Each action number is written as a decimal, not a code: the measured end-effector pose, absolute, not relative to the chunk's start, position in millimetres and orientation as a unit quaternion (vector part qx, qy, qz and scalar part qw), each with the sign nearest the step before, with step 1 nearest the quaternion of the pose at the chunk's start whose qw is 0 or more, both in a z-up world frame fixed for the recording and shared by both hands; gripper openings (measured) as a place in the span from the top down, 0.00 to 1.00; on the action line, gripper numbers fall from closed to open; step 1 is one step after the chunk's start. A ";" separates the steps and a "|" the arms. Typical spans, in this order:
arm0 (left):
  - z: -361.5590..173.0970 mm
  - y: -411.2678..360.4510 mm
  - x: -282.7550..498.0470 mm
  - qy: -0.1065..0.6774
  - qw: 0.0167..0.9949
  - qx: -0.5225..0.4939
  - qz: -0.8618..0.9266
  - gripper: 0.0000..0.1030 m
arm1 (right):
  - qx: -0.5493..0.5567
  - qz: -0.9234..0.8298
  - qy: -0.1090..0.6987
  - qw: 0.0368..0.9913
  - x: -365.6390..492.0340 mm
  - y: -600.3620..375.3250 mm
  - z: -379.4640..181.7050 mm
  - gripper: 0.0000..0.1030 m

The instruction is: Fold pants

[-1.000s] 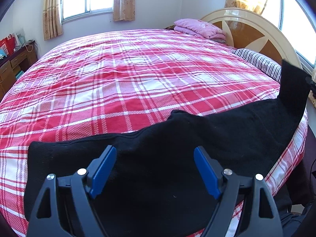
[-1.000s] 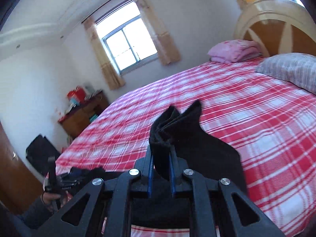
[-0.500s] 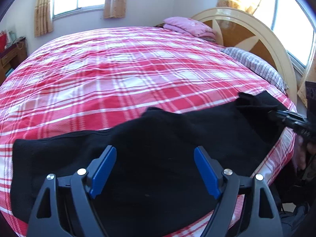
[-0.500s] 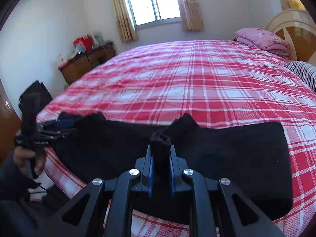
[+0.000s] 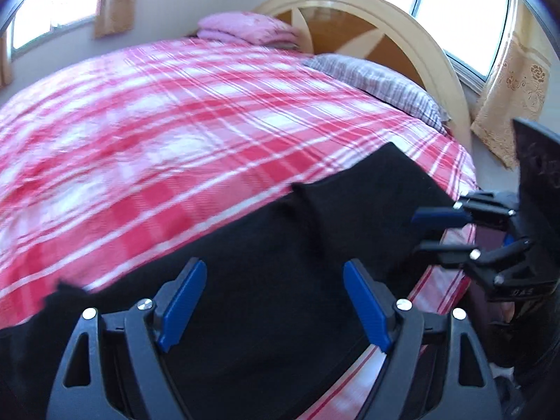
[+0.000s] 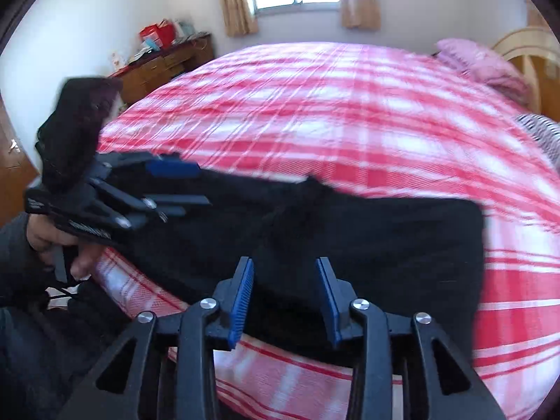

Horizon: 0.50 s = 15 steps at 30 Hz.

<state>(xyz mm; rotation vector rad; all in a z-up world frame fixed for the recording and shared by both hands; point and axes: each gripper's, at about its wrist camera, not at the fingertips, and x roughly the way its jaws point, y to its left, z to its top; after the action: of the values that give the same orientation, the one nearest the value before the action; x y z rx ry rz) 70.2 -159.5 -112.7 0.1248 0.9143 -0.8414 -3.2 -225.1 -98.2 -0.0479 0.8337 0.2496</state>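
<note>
Right wrist view: the right gripper (image 6: 285, 297) has just been opening its fingers, nothing pinched, letting the black pants (image 6: 367, 238) lie along the bed (image 6: 315, 105) edge at 6 o'clock; the left gripper (image 5: 273, 308) gapes empty, probably for smoothing.

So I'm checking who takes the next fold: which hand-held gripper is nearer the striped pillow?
Right. The right hand-held gripper is at the pants' end toward the striped pillow; the left hand-held gripper is over the opposite end, farther away.
</note>
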 end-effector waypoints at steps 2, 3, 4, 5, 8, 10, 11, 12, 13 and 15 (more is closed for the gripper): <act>-117.5 -176.1 76.0 0.446 0.798 0.041 -0.404 0.26 | -0.013 0.089 0.398 0.913 -3.1 -246.7 -93.0 0.62; -121.3 -184.2 79.7 0.457 0.791 0.031 -0.407 0.30 | 0.001 0.076 0.396 0.915 -1.6 -257.9 -91.2 0.62; -124.6 -190.3 81.6 0.466 0.785 0.023 -0.409 0.35 | 0.021 0.066 0.394 0.917 -0.2 -269.8 -90.1 0.62; -128.3 -195.3 84.1 0.476 0.778 0.015 -0.410 0.38 | 0.032 0.063 0.393 0.917 0.3 -275.8 -88.7 0.62; -138.2 -206.0 87.9 0.495 0.767 -0.002 -0.408 0.48 | 0.046 0.058 0.391 0.917 3.9 -287.3 -91.0 0.62; -138.4 -209.8 84.1 0.489 0.773 0.006 -0.405 0.67 | 0.041 0.053 0.394 0.917 7.2 -289.5 -94.0 0.62; -137.5 -209.9 83.3 0.488 0.771 0.010 -0.408 0.88 | 0.041 0.052 0.395 0.916 8.8 -290.7 -95.6 0.62; -135.8 -207.5 82.2 0.491 0.766 0.008 -0.415 0.88 | 0.044 0.052 0.395 0.916 10.4 -292.1 -97.1 0.62; -132.6 -203.1 80.7 0.490 0.766 -0.001 -0.416 0.88 | 0.049 0.050 0.394 0.917 11.3 -294.6 -98.1 0.62; -121.8 -193.3 75.5 0.477 0.772 -0.007 -0.421 0.88 | 0.061 0.046 0.389 0.918 11.8 -299.5 -98.2 0.62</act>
<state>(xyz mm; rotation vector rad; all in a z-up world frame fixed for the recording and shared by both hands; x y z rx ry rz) 75.5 -193.3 -121.8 -0.0149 1.0343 -0.9122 11.8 -299.5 -98.2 0.1257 0.7994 0.0940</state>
